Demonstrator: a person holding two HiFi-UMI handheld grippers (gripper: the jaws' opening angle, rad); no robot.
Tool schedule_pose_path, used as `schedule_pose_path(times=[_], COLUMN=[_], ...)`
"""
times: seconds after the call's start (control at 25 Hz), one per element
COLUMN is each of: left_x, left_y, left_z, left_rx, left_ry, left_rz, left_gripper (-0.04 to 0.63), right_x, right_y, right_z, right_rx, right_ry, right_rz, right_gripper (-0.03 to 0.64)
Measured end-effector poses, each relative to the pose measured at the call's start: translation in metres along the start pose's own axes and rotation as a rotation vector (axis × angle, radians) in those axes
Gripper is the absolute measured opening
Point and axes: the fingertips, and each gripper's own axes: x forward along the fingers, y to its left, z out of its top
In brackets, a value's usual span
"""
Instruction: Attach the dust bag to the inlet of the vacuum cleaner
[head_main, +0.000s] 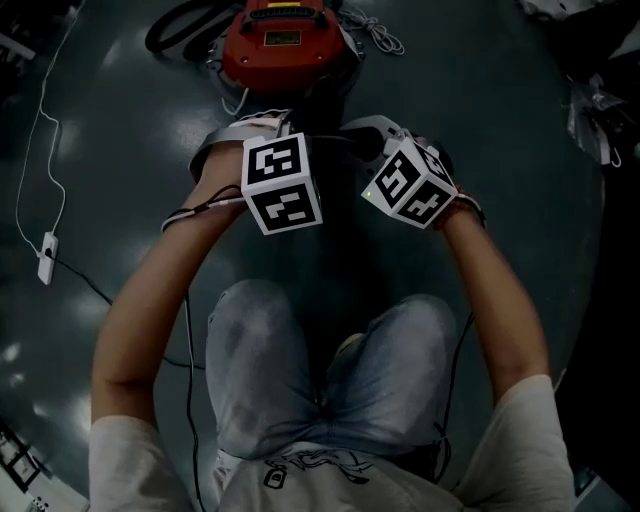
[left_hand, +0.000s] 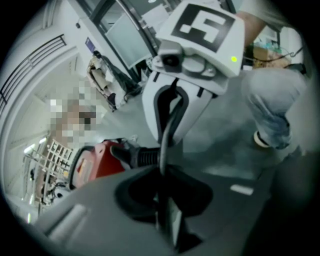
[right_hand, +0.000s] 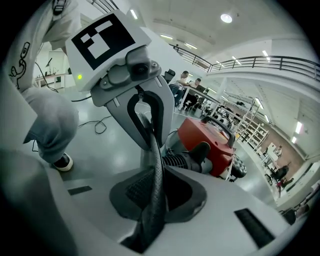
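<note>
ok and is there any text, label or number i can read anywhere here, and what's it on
Nothing can be read.
Yellow label on the red vacuum cleaner: print too small and blurred.
Shirt print: too dim to read.
Left marker cube and right marker cube: black-and-white square patterns, not words.

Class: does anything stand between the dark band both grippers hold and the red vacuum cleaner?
Nothing visible does. In the right gripper view the red vacuum cleaner lies just beyond the dark band, no object between them.
</note>
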Motion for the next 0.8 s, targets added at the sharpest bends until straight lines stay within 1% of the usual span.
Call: schedule_pose_path(times=[0.08, 0.16, 0.24, 0.28, 0.36, 0.44, 0.52, 0.56, 0.68, 0.72, 0.8], left_x=[0.010, 0.016, 0.017, 0.016, 0.018, 0.020, 0.021, 0.021, 0.018, 0.017, 0.017], left_y=[-0.005, -0.003, 0.005, 0.008, 0.009, 0.008, 0.009, 0.009, 0.008, 0.008, 0.009], left_z=[-0.004, -0.008, -0.008, -0.008, -0.007, -0.006, -0.003, -0.003, -0.007, -0.009, -0.010], left_rx=[-0.015, -0.050, -0.083, -0.084, -0.055, -0.007, 0.009, -0.007, -0.101, -0.123, -0.128], left_ry=[-0.011, -0.032, -0.051, -0.051, -0.030, -0.001, 0.006, -0.003, -0.060, -0.074, -0.076], left_rz=[0.014, 0.029, 0.019, 0.007, -0.019, -0.042, -0.057, -0.060, -0.060, -0.060, -0.062], left_gripper=[0.048, 0.051, 0.052, 0.052, 0.049, 0.048, 0.048, 0.048, 0.041, 0.041, 0.040], right_x=[0.008, 0.015, 0.016, 0.016, 0.017, 0.018, 0.019, 0.018, 0.018, 0.018, 0.019], right_y=[0.002, -0.002, -0.009, -0.012, -0.012, -0.011, -0.011, -0.012, -0.013, -0.013, -0.013], right_z=[-0.008, -0.009, -0.006, -0.006, -0.008, -0.014, -0.016, -0.014, -0.008, -0.006, -0.005], right_rx=[-0.013, -0.034, -0.041, -0.034, 0.005, 0.063, 0.090, 0.075, -0.044, -0.065, -0.047], right_ry=[0.017, 0.034, 0.036, 0.030, 0.008, -0.018, -0.034, -0.025, 0.044, 0.055, 0.043], right_rz=[0.009, 0.022, 0.037, 0.041, 0.042, 0.047, 0.059, 0.061, 0.075, 0.085, 0.100], right_gripper=[0.040, 0.040, 0.040, 0.040, 0.040, 0.040, 0.039, 0.040, 0.040, 0.040, 0.040])
